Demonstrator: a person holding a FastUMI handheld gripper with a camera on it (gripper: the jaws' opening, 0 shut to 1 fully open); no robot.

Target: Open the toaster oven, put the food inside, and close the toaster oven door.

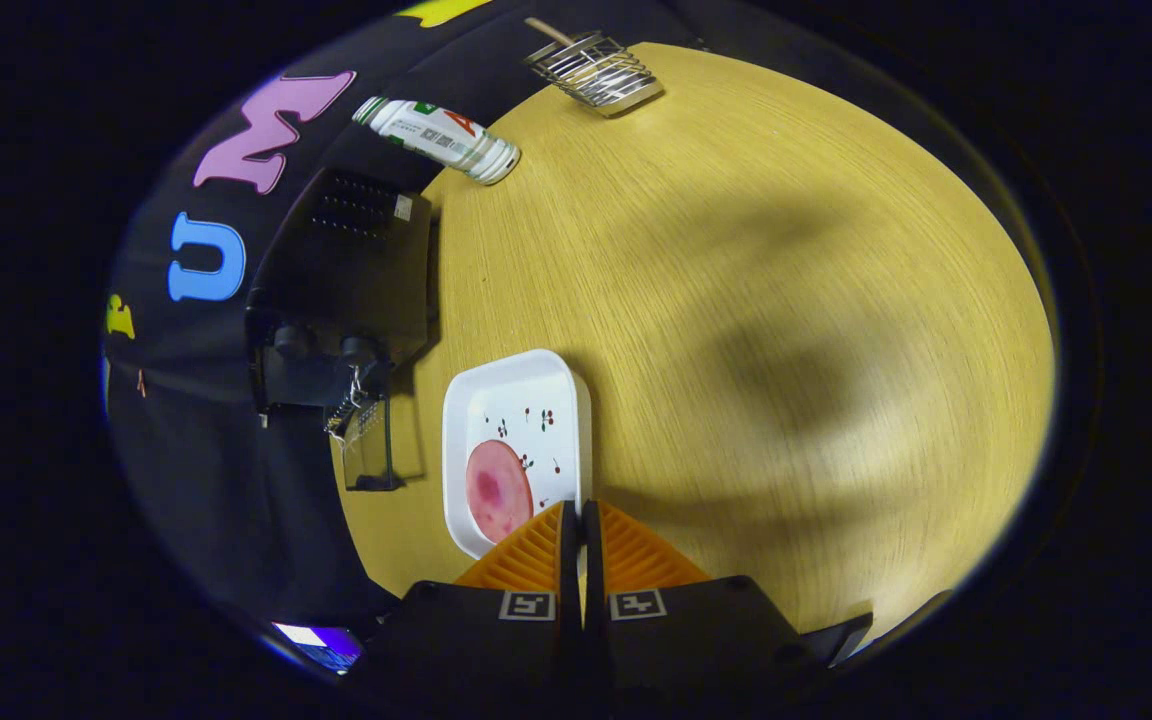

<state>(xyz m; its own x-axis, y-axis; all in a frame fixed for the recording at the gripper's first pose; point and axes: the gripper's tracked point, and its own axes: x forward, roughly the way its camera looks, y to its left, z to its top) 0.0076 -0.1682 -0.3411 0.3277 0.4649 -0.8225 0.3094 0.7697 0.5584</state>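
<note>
A white square plate [516, 400] with small cherry prints lies on the wooden table [736, 300]. A round pink slice of food [496, 490] rests on the plate's near part. My gripper [582, 520] is shut on the plate's near rim, and a thin strip of white shows between the two fingers. Beyond the plate to one side stands the black toaster oven [346, 290]. Its glass door [371, 445] is swung open toward the plate.
A white and green can [436, 135] lies on its side at the far end of the table, past the oven. A wire basket [593, 68] holding a wooden stick stands near the far edge. A small lit screen [321, 640] shows beside my gripper's body.
</note>
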